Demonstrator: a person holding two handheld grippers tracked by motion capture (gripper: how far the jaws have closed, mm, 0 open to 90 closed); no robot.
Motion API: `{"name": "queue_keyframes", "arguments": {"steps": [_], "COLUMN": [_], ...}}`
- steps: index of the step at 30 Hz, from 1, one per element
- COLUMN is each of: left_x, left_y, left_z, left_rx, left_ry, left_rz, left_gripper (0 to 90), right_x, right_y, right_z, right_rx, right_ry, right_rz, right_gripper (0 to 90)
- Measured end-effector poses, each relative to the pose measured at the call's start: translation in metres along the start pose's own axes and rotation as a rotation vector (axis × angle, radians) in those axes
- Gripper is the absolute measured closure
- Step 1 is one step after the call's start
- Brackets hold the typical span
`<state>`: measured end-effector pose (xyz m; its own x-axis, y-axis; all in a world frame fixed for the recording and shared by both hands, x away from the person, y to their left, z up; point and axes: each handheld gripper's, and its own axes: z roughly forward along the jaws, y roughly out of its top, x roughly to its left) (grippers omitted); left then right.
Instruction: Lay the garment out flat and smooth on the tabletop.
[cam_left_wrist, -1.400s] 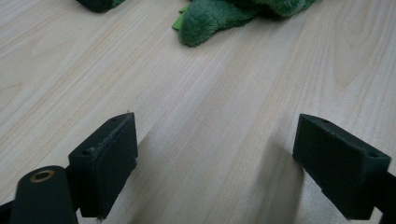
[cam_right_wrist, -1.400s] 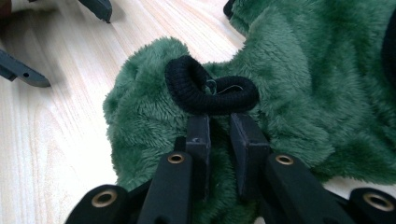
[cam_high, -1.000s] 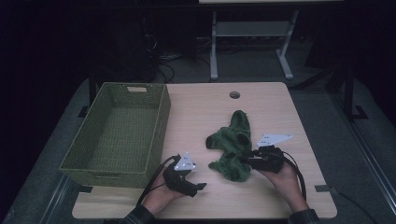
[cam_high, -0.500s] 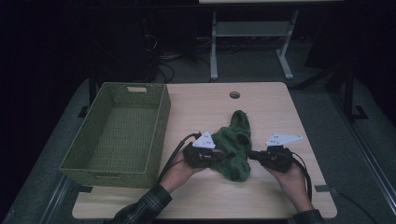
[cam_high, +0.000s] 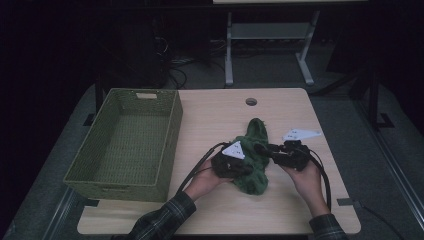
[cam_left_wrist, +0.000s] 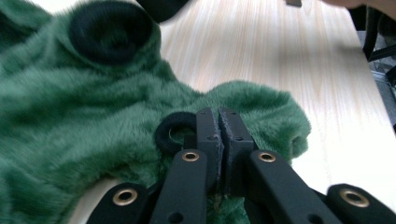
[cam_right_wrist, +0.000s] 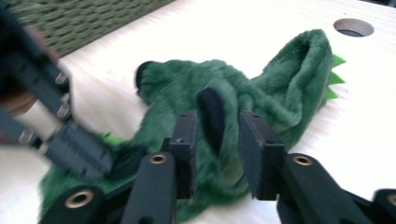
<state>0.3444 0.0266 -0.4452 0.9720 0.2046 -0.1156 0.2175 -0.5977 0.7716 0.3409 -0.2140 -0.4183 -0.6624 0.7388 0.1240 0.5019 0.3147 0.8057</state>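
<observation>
A green plush garment (cam_high: 255, 150) with black cuffs and a row of light green spikes lies crumpled on the wooden table (cam_high: 210, 110). My left gripper (cam_high: 246, 171) reaches into its left side. In the left gripper view the jaws (cam_left_wrist: 218, 114) have just been closing and are shut on the fur (cam_left_wrist: 70, 121) beside a black cuff ring (cam_left_wrist: 175, 133). My right gripper (cam_high: 262, 148) comes in from the garment's right side. Its jaws (cam_right_wrist: 217, 121) have just been opening and stand apart, with a fold of green fur and a black cuff (cam_right_wrist: 211, 112) between them.
An empty green woven basket (cam_high: 170, 130) stands on the left half of the table. A round cable hole (cam_high: 251, 101) sits at the table's far middle. Bare wood lies beyond the garment and along the front edge. Dark floor and a grey stand lie behind the table.
The left hand came from the front left of the table to the garment's left side. The right hand shifted slightly at the garment's right side.
</observation>
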Motion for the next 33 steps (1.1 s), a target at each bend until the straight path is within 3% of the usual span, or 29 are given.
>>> {"name": "queue_keyframes", "arguments": {"steps": [2, 5, 8, 14, 18, 20, 22, 26, 29, 31, 33], "left_x": [0.001, 0.002, 0.001, 0.000, 0.000, 0.001, 0.001, 0.000, -0.004, -0.007, -0.009], "left_y": [-0.003, -0.005, -0.005, -0.006, -0.007, -0.007, -0.007, -0.007, -0.008, -0.008, -0.007], "left_z": [0.002, 0.003, 0.003, 0.004, 0.005, 0.005, 0.005, 0.006, 0.008, 0.008, 0.009], "left_rx": [0.004, 0.005, 0.009, 0.023, 0.021, 0.023, 0.023, 0.024, 0.027, 0.032, 0.034], "left_ry": [-0.004, -0.004, -0.006, 0.002, -0.001, -0.002, -0.004, -0.008, -0.007, -0.002, 0.004], "left_rz": [-0.009, -0.004, -0.012, -0.010, -0.016, -0.015, -0.017, -0.019, -0.020, -0.016, -0.007], "left_gripper": [88.7, 89.1, 89.3, 89.5, 89.5, 89.5, 89.5, 89.6, 89.7, 89.7, 89.7], "right_x": [-0.003, -0.006, -0.011, -0.030, -0.045, -0.050, -0.052, -0.057, -0.060, -0.059, -0.058], "right_y": [0.004, 0.003, -0.001, -0.015, -0.033, -0.038, -0.040, -0.045, -0.045, -0.042, -0.038], "right_z": [0.008, 0.020, 0.017, -0.006, -0.001, 0.003, 0.006, 0.008, 0.009, 0.009, 0.003], "right_rx": [0.011, 0.038, 0.055, 0.038, 0.130, 0.150, 0.179, 0.207, 0.190, 0.172, 0.144], "right_ry": [-0.017, -0.015, -0.034, -0.066, -0.092, -0.103, -0.127, -0.182, -0.176, -0.167, -0.134], "right_rz": [0.000, 0.016, 0.018, 0.070, 0.122, 0.136, 0.115, 0.117, 0.122, 0.116, 0.144], "right_gripper": [66.0, 80.4, 82.9, 82.5, 81.1, 81.2, 81.2, 79.7, 79.7, 73.9, 68.7]}}
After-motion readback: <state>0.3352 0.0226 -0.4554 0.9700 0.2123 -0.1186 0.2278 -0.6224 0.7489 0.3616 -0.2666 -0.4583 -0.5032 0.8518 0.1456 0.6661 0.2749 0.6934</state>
